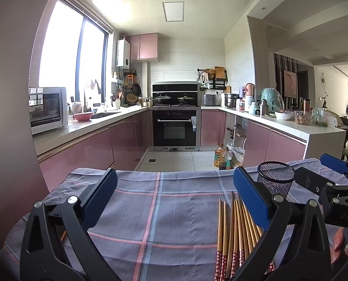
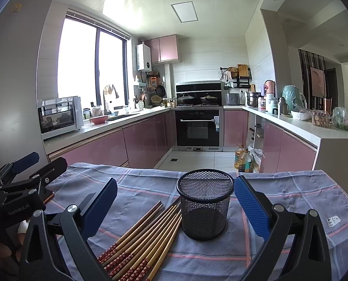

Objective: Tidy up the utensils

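Several wooden chopsticks [image 2: 142, 236] with red patterned ends lie in a loose bundle on a checked grey-blue cloth [image 2: 291, 194]. A black mesh cup [image 2: 205, 202] stands upright and empty just right of their tips. My right gripper [image 2: 175, 206] is open, low over the cloth, with the cup and the chopstick tips between its fingers. My left gripper [image 1: 174, 199] is open over bare cloth, with the chopsticks [image 1: 234, 229] under its right finger and the cup [image 1: 276, 179] beyond it. The right gripper [image 1: 333, 175] also shows at the right of the left wrist view.
The cloth covers a table whose far edge [image 2: 150, 167] faces a kitchen with pink cabinets. Oil bottles [image 2: 243, 159] stand on the floor beyond. The left gripper [image 2: 31, 171] shows at the left of the right wrist view.
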Tool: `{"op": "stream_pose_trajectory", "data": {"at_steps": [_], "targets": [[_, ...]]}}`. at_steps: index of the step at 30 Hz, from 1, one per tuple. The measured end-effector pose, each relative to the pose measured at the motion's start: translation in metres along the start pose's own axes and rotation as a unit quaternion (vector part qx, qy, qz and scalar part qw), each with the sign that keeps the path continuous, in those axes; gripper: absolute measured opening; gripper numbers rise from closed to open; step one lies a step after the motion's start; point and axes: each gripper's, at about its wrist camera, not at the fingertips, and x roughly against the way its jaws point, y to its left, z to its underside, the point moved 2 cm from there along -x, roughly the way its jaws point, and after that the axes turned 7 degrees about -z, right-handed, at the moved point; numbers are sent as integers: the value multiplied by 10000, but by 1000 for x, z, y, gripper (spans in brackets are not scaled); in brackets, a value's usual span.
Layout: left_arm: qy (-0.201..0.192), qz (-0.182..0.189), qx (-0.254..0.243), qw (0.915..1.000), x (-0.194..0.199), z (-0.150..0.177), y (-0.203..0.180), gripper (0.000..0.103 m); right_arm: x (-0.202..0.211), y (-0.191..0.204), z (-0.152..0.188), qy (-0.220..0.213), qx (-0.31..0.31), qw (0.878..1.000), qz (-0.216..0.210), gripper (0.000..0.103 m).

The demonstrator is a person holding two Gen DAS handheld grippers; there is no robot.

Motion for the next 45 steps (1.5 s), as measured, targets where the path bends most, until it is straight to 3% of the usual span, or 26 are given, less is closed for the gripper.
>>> {"op": "stream_pose_trajectory", "data": {"at_steps": [6,13,19,21,27,33,43,45], "targets": [[242,111,-159,9995,-10,2,-4,98,-8,-1,4,268,-27,9996,-117,97],[1123,330,-662,9909,-47,20,-12,97,-41,-4,32,1407,-25,9898,-218,95],[1990,685,-1019,9723,-84,50,-25,83,-69,-12,67,2404,-295,9695,-375,73],[2195,742,-1169,9657,-94,60,-31,81,-73,-13,73,2543,-391,9653,-435,66],[2724,993,-1275,9485,-118,80,-39,76,-82,-11,82,2837,-412,9569,-467,60],[2936,1111,-1425,9387,-127,86,-48,73,-85,-16,86,3000,-476,9516,-467,55],[2998,1291,-1349,9356,-128,85,-50,67,-85,-20,86,3173,-375,9468,-392,47],[3013,1349,-1352,9342,-127,84,-50,64,-86,-20,86,3216,-318,9455,-385,41]]}}
